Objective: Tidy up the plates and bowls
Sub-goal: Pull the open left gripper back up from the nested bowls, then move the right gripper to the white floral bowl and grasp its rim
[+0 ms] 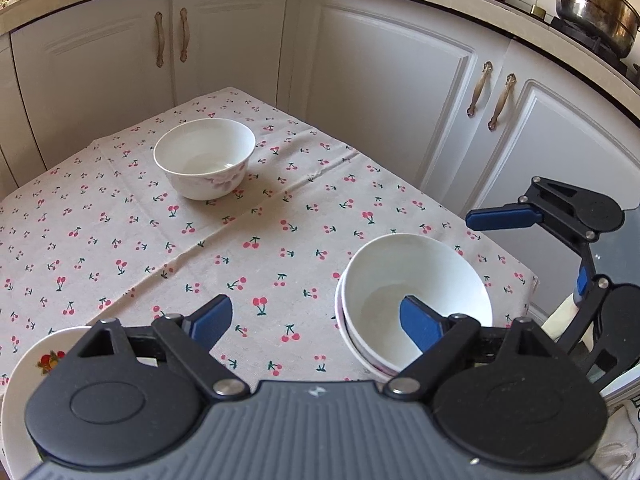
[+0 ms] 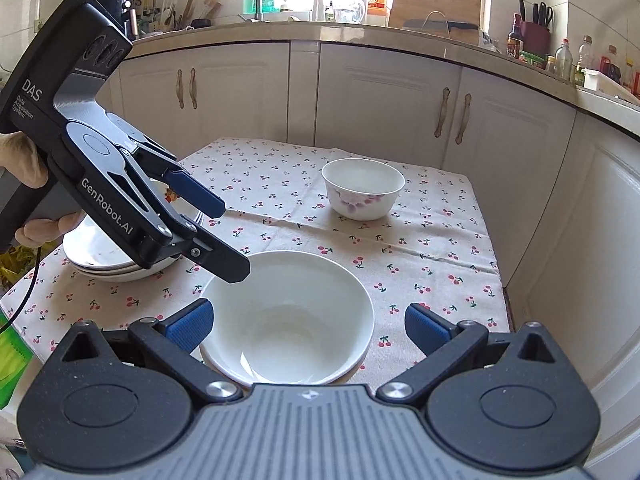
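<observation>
Two nested white bowls [image 1: 416, 292] [image 2: 288, 320] sit near the table's front edge. A single white bowl with a pink flower print [image 1: 205, 158] [image 2: 363, 188] stands farther back on the cherry-print cloth. A stack of white plates [image 2: 104, 252] lies at the left; its rim shows in the left wrist view [image 1: 36, 364]. My left gripper [image 1: 316, 320] [image 2: 224, 236] is open and empty, hovering over the left rim of the nested bowls. My right gripper [image 2: 308, 326] [image 1: 520, 248] is open and empty, its fingers on either side of the nested bowls, above them.
The small table [image 2: 440, 240] is covered by a cherry-print cloth and stands close to white kitchen cabinets [image 1: 380, 80] [image 2: 380, 100]. A steel pot [image 1: 596, 4] sits on the stove. Bottles and a knife block [image 2: 536, 32] crowd the counter.
</observation>
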Available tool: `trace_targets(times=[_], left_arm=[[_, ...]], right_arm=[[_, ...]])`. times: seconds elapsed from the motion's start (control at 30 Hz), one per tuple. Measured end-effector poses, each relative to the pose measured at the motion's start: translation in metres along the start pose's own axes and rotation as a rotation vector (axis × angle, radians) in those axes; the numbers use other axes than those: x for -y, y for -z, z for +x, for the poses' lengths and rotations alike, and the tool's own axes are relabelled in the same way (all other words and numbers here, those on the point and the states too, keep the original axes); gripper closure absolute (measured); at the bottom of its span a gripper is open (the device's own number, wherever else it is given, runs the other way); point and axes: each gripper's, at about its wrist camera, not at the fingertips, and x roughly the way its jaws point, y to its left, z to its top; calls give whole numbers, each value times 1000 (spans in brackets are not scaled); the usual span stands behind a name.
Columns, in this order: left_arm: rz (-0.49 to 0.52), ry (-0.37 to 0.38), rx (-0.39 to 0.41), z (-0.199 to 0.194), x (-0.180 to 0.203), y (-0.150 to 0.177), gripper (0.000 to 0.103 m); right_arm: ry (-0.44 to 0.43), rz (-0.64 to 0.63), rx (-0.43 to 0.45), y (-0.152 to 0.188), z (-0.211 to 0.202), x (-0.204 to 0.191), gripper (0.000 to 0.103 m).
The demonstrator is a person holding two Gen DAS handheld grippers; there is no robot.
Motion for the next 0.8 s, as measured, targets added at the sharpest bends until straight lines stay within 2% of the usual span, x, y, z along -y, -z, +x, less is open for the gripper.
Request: trace_targets(times=[0.4,0.63,0.7,0.8], left_arm=[[-2,-69,4,18,-28,-30,11],[-8,-95,-14,35,-43,-54,4],[7,-133,-14,42,-44,-58,4],[10,-135,-9,52,-48,-63,4]], right_arm=[[21,-89,22,-36,12,37,0],[35,-153,52,-59,27,53,0],[31,-178,57,-64,33,55,0],[20,-206,53,-72,45,61,0]])
